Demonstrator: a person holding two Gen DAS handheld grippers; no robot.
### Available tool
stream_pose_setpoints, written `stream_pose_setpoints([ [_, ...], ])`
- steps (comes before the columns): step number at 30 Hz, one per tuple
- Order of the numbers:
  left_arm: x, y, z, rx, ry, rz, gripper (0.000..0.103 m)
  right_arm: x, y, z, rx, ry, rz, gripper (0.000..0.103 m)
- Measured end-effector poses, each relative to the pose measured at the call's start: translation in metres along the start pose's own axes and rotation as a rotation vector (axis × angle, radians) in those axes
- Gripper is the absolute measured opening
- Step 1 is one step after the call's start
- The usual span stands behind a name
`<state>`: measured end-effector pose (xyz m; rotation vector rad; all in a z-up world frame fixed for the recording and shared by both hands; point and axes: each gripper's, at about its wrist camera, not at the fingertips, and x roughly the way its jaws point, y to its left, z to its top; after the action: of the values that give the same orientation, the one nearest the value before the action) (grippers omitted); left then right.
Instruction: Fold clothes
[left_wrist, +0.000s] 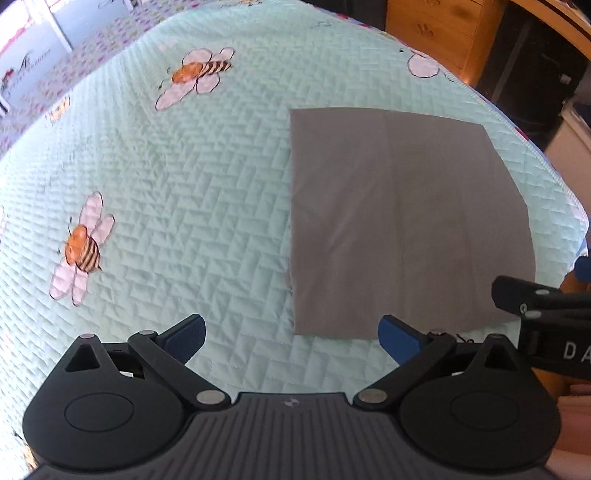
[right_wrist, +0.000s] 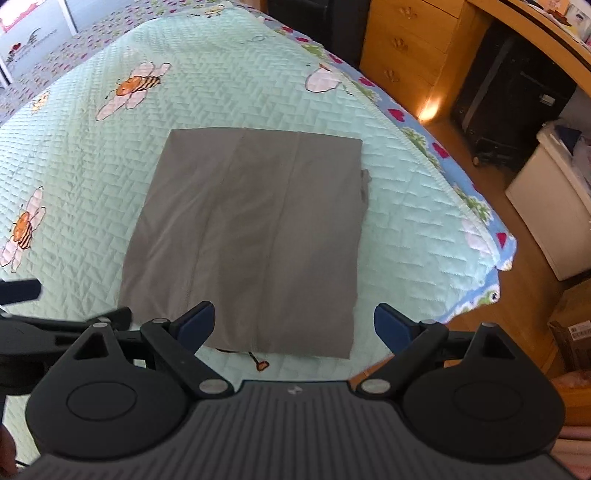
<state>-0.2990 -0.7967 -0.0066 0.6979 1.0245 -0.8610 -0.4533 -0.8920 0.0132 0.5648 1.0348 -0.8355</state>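
Illumination is soft, even daylight; the source itself is out of frame. The quilt (left_wrist: 184, 184) is bright and slightly washed out toward 11 o'clock in both views. One warm glare spot sits on the wooden drawer unit (right_wrist: 428, 107) at 2 o'clock in the right wrist view. Shadows are faint and diffuse; the grey folded garment (right_wrist: 251, 236) shows only soft tonal bands. Strong fisheye distortion bows the quilt edges. Detail softens toward the periphery, with slight blur overall. The area under the desk (right_wrist: 517, 92) at 2 o'clock is dark.
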Motion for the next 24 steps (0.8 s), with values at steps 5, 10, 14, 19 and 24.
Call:
stream_pose_setpoints([
  [5,-0.002,0.007,-0.001,-0.031,-0.005,0.013,0.102,0.001,0.007,0.008,-0.025,-0.005,0.024,0.093],
  [10,-0.001,0.014,0.001,-0.047,-0.007,0.033,0.102,0.001,0.019,0.013,-0.053,-0.012,0.024,0.093],
  [14,-0.001,0.015,0.003,-0.044,-0.005,0.045,0.102,0.002,0.023,0.014,-0.062,-0.012,0.024,0.093],
  [19,0.000,0.015,0.003,-0.040,-0.007,0.048,0.102,0.003,0.022,0.013,-0.061,-0.007,0.026,0.093],
  [24,0.000,0.016,0.001,-0.048,-0.007,0.050,0.102,0.003,0.024,0.012,-0.082,-0.016,0.018,0.093],
])
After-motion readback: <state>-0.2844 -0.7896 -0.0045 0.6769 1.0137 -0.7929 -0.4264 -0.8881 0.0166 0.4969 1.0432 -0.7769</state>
